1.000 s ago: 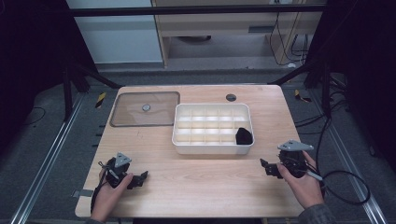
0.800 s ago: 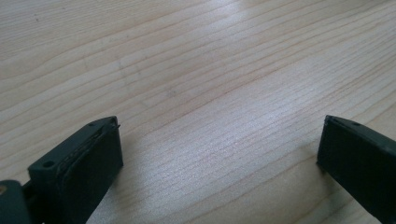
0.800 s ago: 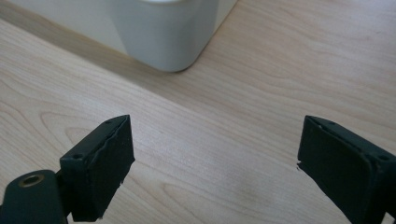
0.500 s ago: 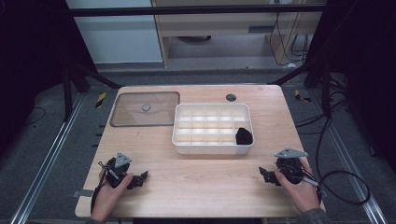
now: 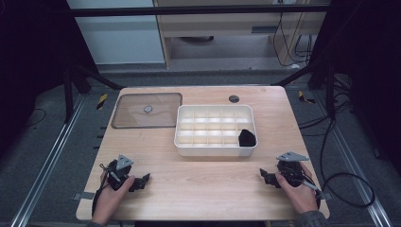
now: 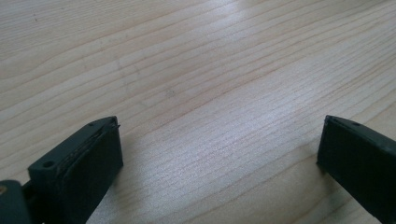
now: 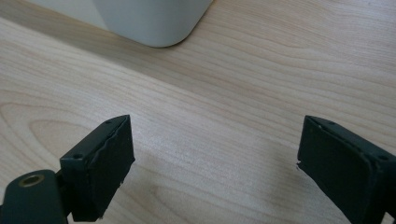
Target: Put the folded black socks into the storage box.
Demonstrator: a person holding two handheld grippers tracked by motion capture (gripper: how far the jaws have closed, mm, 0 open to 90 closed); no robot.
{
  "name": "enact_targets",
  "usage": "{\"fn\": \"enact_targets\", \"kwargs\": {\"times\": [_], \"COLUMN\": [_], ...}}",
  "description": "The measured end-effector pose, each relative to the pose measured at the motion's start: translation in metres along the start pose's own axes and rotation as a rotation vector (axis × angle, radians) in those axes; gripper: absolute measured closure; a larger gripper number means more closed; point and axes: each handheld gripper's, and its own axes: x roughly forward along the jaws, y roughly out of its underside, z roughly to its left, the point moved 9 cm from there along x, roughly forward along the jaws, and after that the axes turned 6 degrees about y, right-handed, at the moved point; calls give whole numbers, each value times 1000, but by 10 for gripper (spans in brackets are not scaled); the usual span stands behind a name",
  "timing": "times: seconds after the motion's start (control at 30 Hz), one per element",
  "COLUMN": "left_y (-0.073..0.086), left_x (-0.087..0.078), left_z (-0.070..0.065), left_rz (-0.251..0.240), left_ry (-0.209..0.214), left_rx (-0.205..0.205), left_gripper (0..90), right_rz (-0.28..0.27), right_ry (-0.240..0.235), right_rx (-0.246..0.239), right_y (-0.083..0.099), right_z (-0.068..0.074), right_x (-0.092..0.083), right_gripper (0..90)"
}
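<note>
**Resting grippers, tray beyond**

Lying on the wooden surface (image 5: 203, 184), the left gripper (image 5: 142, 181) and right gripper (image 5: 265, 176) have jaws apart, empty. The white tray (image 5: 215, 150) sits farther back between them, nearer the right gripper.

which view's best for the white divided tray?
High view: the whole white divided tray shows there, with its compartments and a black item in the near right one. The right gripper view catches one rounded corner; the left gripper view has bare tabletop.
</note>
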Motion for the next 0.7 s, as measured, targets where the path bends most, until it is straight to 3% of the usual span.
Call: {"fn": "enact_targets", "kwargs": {"times": [0.2,0.7], "left_y": [0,0], "left_x": [0,0], "left_z": [0,0], "left_rz": [0,0], "left_ry": [0,0], "left_rx": [1,0], "left_gripper": [0,0], "right_rz": [-13,-4], "right_ry": [3,34], "right_rx": [30,35], "right_y": [-5,-2], "right_z": [0,1], "right_x": [6,18], "right_gripper": [104,89]}}
